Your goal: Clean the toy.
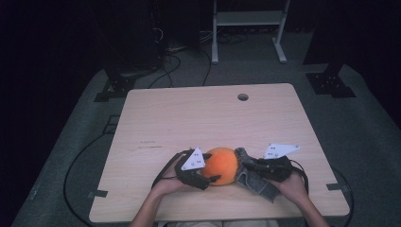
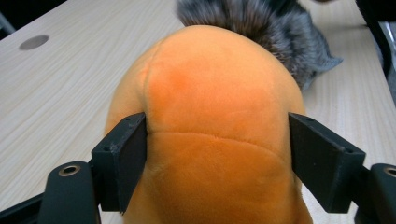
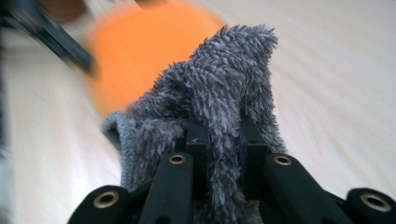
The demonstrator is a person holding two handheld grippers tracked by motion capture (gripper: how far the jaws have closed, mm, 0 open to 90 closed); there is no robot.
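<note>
A round orange plush toy (image 1: 221, 165) lies near the front edge of the wooden table (image 1: 189, 118). My left gripper (image 1: 212, 178) holds it from the left; in the left gripper view its pads (image 2: 122, 158) press into both sides of the orange plush toy (image 2: 215, 93). A grey fuzzy cloth (image 1: 257, 187) lies against the toy's right side. My right gripper (image 1: 250, 166) is shut on that cloth, and in the right gripper view the grey fuzzy cloth (image 3: 229, 79) bunches up between the jaws of the right gripper (image 3: 223, 140). The orange plush toy (image 3: 140, 51) is blurred behind it.
A round cable hole (image 1: 243, 97) sits at the table's far edge. Cables (image 1: 165, 66) run over the grey floor behind and left of the table. A white metal frame (image 1: 248, 28) and dark stands are at the back.
</note>
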